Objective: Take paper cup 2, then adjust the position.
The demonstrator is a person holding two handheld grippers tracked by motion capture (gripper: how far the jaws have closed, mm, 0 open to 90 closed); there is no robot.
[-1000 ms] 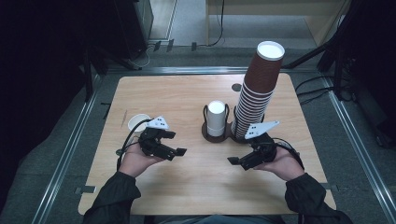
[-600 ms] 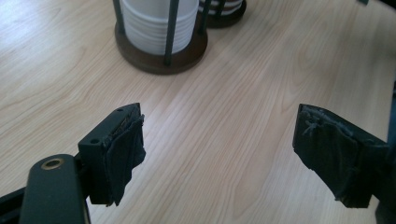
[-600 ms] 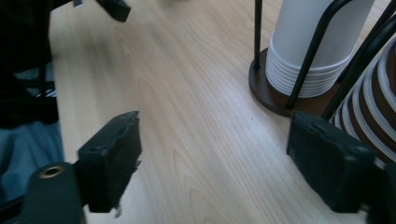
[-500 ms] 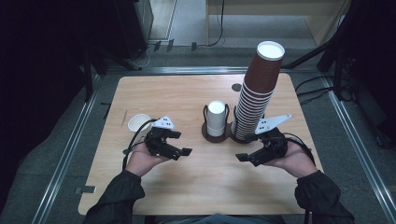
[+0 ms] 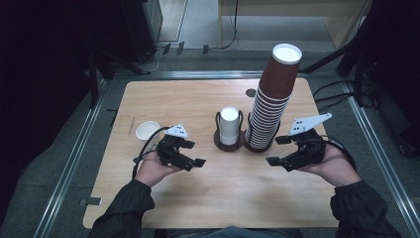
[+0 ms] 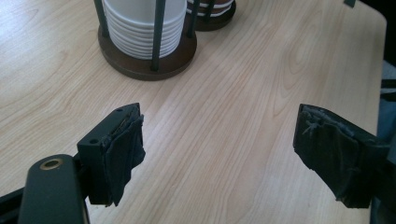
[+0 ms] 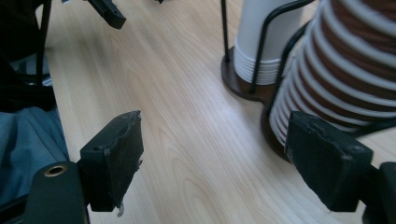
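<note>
Brown cup stack (image 5: 271, 106) upright, leaning right, both hand-held grippers (image 5: 278, 151) agape, empty.

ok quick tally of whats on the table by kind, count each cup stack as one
brown cup stack: 1
white cup stack: 1
loose white cup: 1
stack holder: 1
grippers: 2, left gripper and right gripper, both held just above the table, empty
total: 6
</note>
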